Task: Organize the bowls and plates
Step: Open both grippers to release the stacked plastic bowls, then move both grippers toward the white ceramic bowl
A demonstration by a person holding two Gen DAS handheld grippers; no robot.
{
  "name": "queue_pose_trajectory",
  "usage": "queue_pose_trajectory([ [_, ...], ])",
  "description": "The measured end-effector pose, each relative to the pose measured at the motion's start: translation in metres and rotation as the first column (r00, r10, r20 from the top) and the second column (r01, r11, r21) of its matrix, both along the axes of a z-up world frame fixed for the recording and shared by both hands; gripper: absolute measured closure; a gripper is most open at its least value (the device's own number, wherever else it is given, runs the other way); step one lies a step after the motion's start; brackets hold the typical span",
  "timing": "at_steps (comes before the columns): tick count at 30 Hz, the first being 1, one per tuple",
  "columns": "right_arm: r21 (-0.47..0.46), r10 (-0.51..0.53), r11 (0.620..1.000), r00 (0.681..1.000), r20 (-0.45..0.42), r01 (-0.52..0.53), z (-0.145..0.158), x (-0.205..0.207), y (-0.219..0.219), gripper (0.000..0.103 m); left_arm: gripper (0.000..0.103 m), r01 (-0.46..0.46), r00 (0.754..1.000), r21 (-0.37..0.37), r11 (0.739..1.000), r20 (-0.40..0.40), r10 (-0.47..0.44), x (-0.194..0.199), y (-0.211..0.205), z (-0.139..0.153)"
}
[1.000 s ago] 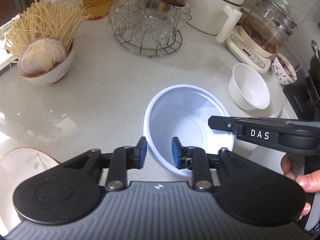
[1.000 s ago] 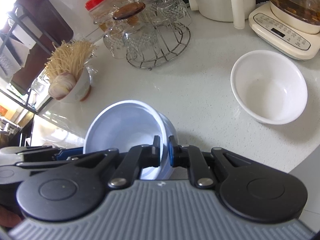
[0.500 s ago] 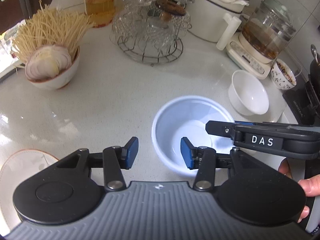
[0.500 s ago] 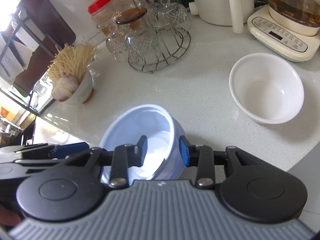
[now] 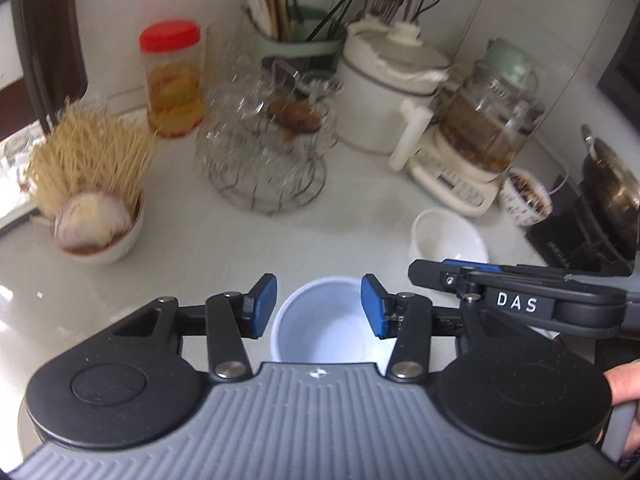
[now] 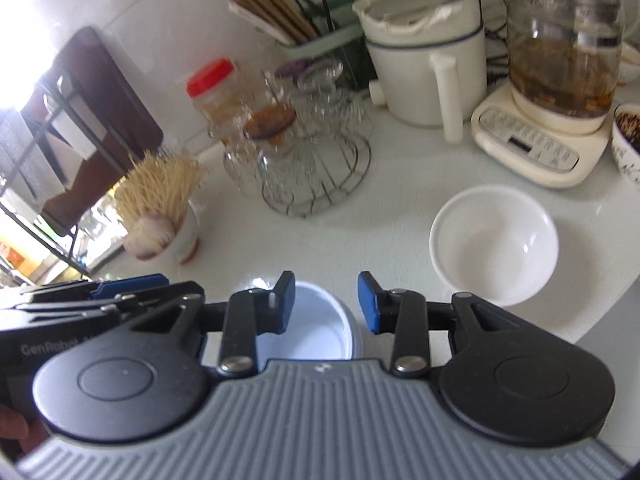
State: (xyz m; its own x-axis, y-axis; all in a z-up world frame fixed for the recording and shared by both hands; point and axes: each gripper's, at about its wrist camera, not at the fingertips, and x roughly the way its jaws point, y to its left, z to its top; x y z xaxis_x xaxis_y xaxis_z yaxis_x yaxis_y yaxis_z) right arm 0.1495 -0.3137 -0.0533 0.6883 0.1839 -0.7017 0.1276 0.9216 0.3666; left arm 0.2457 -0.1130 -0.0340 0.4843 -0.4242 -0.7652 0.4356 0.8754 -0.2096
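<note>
Blue bowl (image 5: 324,330) sits upright near the counter's (image 5: 360,200) front edge, below both grippers, touched by neither. Left gripper (image 5: 319,306) is released, fingers spread; right gripper (image 6: 326,302) likewise released. White bowl (image 6: 494,245) stands apart toward the right edge, by the kettle base (image 6: 532,152).

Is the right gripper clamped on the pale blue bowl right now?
No, the right gripper is open, its blue pads spread wide and touching nothing, with the pale blue bowl sitting free on the counter below.
</note>
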Motion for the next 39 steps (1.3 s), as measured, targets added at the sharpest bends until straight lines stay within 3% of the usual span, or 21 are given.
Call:
queue_pose_trajectory([
  [6, -0.009, -0.051, 0.999, 0.997, 0.066, 0.052, 0.019, -0.014, -0.009, 0.064, 0.05, 0.034, 0.999, -0.068, 0.997, 0.039, -0.031, -0.004, -0.007, 0.023],
  [15, -0.05, -0.105, 0.992, 0.986, 0.127, 0.112, 0.037, -0.034, -0.024, 0.064, 0.05, 0.109, 0.989, -0.062, 0.992, 0.103, -0.102, -0.015, -0.031, 0.043],
  [30, -0.063, -0.168, 0.982, 0.975, 0.149, 0.179, 0.034, -0.037, -0.073, 0.064, 0.05, 0.179, 0.978, -0.047, 0.983, 0.118, -0.173, -0.005, -0.093, 0.034],
  [39, -0.044, -0.211, 0.975, 0.972, 0.102, 0.216, 0.019, -0.022, -0.109, 0.064, 0.05, 0.198, 0.977, -0.042, 0.979, 0.082, -0.195, 0.021, -0.128, 0.015],
])
